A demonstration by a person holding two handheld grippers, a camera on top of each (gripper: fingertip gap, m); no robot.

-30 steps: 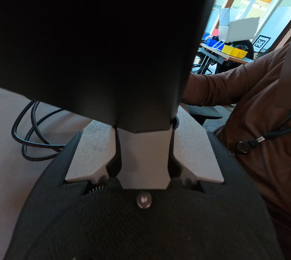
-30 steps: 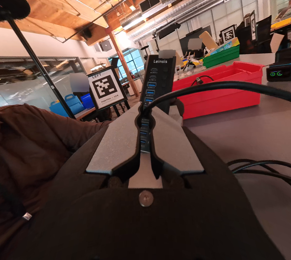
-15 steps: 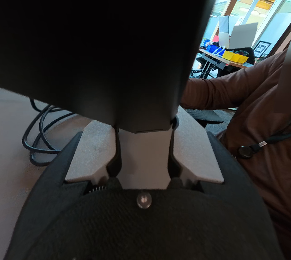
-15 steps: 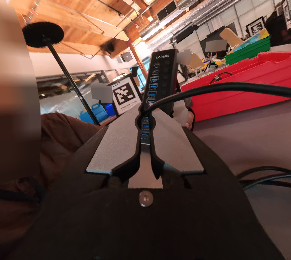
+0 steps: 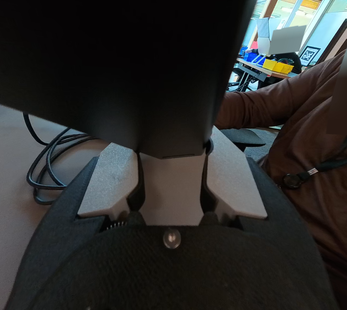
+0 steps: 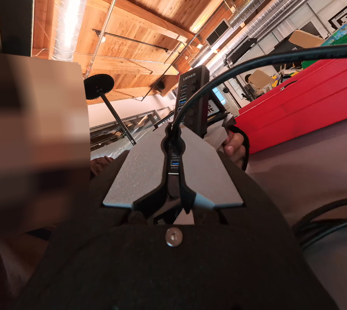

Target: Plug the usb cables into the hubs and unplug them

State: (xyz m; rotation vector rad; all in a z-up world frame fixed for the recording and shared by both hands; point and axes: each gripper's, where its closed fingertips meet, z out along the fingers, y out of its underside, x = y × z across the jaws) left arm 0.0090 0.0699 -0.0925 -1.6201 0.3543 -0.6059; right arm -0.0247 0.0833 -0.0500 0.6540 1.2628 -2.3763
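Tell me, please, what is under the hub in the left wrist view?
Below the hub, a black cable lies coiled on the grey table. The hub covers where the cable leads.

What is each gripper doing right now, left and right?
Left gripper: shut on the black USB hub.
Right gripper: shut on the black cable.

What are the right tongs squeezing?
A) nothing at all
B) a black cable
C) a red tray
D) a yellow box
B: in the right wrist view the right tongs are closed on the black cable, which arcs up and away to the right in front of the black hub; the red tray sits apart on the table behind.
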